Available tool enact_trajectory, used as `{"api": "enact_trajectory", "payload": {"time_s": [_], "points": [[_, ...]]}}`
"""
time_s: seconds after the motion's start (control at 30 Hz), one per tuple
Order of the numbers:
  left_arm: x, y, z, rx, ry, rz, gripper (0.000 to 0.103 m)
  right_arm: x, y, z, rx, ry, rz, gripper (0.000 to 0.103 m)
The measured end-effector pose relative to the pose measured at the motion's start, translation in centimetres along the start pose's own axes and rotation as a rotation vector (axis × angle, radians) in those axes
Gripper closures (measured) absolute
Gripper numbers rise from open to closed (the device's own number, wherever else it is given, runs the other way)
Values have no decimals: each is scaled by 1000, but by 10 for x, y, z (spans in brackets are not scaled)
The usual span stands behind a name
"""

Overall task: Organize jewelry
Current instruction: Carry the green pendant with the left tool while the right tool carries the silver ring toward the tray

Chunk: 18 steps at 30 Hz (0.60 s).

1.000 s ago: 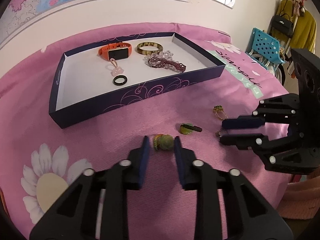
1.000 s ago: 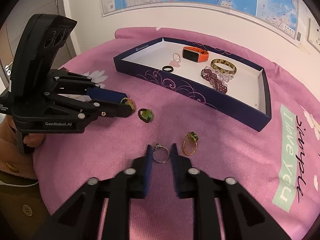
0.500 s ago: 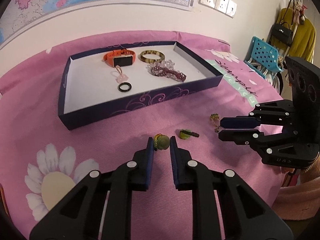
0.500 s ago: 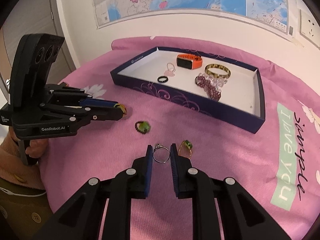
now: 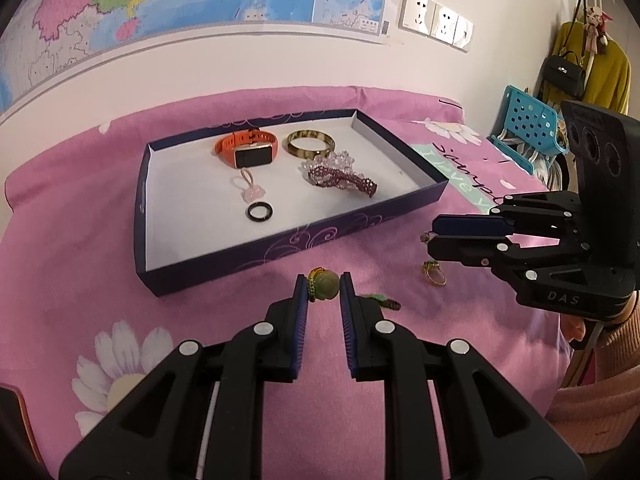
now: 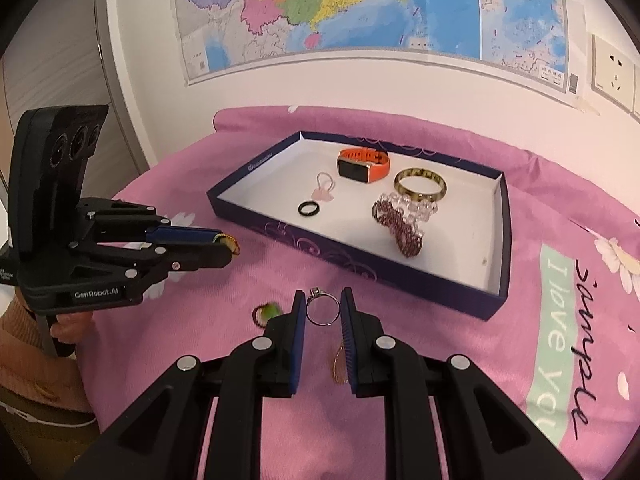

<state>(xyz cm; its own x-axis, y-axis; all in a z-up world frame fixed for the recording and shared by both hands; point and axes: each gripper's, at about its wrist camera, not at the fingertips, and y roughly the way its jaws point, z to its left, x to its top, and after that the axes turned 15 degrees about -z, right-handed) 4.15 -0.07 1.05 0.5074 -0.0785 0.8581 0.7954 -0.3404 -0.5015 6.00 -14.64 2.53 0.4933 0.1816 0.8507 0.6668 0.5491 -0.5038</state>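
My left gripper is shut on a green bead ring and holds it above the pink cloth, near the front wall of the dark blue tray. My right gripper is shut on a thin silver ring, lifted in front of the tray. In the tray lie an orange watch, a gold bangle, a beaded bracelet, a pink charm and a black ring. On the cloth lie a gold ring with a green stone and a green ring.
A second green piece lies by my left finger. The right gripper shows in the left wrist view, the left gripper in the right wrist view. A blue chair and hanging bags stand at far right. A wall map is behind.
Both grippers closed on their rings and lifted them off the cloth, rising and moving towards the tray.
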Motion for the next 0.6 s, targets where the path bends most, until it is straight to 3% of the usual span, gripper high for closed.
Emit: {"api": "enact_trajectory", "payload": {"time_s": [0.6], "points": [[14,9,12,23,-17,-22,86,18,13,-10,-22,-13,-19,87]]}}
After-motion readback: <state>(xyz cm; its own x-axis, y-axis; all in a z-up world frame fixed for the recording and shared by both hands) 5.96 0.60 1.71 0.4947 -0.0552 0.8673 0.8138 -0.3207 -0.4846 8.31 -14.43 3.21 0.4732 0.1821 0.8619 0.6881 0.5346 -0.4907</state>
